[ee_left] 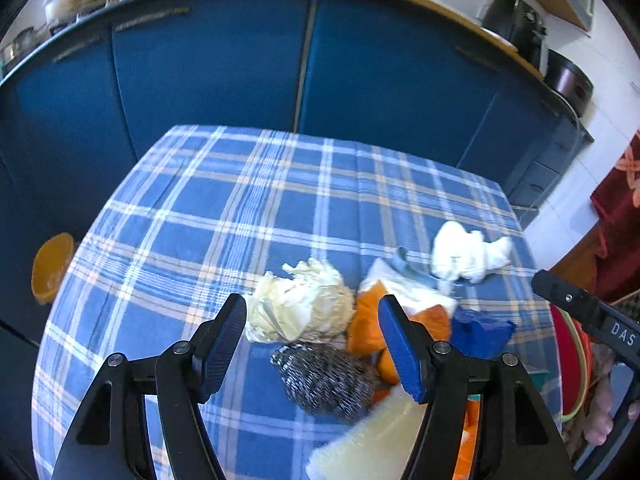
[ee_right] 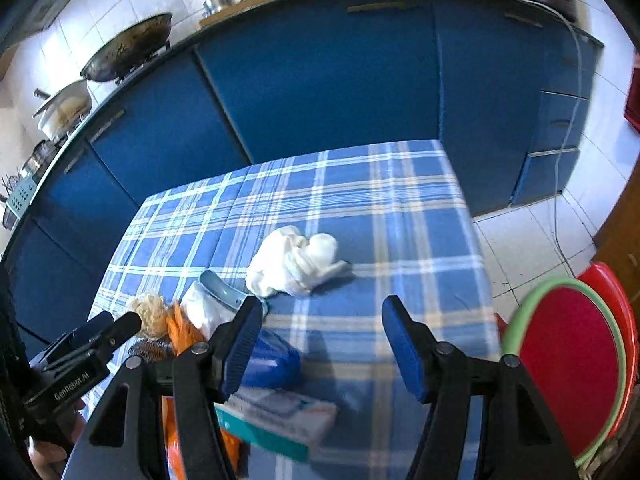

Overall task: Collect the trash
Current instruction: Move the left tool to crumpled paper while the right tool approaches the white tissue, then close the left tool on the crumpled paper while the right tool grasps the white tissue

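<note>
**Trash heaped on the checked counter**

One crumpled paper ball point(ee_left: 300, 306), one steel scourer point(ee_left: 326, 380), one white rag point(ee_left: 468, 252) and one blue wrapper point(ee_left: 480, 330) lie on the counter point(ee_left: 200, 220). Left gripper point(ee_left: 312, 354) and right gripper point(ee_right: 320, 350) both hover spread apart, empty.

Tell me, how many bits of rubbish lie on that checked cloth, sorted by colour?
White or cream: 4, wad, crumpled paper, sponge, wrapper
Orange: 1, bag
Blue: 1, wrapper
Silver: 1, scourer
Total: 7, counting only what shows clearly.

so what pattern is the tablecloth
Blue plaid with white and pale orange stripes; the tablecloth shows best in the right wrist view.
</note>
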`<state>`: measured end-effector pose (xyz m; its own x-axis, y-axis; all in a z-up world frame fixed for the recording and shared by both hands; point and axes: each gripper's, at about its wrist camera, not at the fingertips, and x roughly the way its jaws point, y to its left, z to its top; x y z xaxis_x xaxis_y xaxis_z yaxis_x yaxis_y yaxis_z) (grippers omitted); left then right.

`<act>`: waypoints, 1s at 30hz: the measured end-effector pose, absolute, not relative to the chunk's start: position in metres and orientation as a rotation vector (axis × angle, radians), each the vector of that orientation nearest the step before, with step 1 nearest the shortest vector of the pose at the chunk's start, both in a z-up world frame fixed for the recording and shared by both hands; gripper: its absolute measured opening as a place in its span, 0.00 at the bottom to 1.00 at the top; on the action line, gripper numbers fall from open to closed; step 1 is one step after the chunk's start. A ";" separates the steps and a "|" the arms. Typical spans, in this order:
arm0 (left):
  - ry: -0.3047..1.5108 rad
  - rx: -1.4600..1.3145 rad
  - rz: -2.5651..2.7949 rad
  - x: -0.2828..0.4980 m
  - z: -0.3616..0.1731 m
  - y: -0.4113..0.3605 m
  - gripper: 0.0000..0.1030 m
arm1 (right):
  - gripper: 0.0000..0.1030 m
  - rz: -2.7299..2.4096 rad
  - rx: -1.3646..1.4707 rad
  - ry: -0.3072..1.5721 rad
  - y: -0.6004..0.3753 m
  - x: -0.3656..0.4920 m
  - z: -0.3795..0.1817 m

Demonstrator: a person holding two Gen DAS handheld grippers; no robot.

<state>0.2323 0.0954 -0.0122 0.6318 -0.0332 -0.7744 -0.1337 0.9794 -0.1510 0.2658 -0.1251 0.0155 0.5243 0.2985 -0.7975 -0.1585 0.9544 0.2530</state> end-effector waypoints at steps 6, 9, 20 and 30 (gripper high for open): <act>0.912 -0.225 0.069 0.248 -0.025 0.105 0.68 | 0.64 0.273 0.127 1.028 -0.108 0.295 -0.002; 0.908 -0.258 0.043 0.253 -0.029 0.110 0.68 | 0.64 0.274 0.125 1.052 -0.103 0.306 -0.011; 0.888 -0.286 0.006 0.256 -0.033 0.109 0.58 | 0.47 0.296 0.148 1.111 -0.097 0.320 -0.031; 0.848 -0.295 0.011 0.246 -0.022 0.111 0.50 | 0.19 0.323 0.170 1.068 -0.099 0.312 -0.023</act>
<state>0.2461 0.1112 -0.0217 0.6643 -0.1075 -0.7397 -0.1265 0.9592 -0.2530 0.3118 -0.0988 -0.0227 0.4411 0.3405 -0.8303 -0.1777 0.9400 0.2911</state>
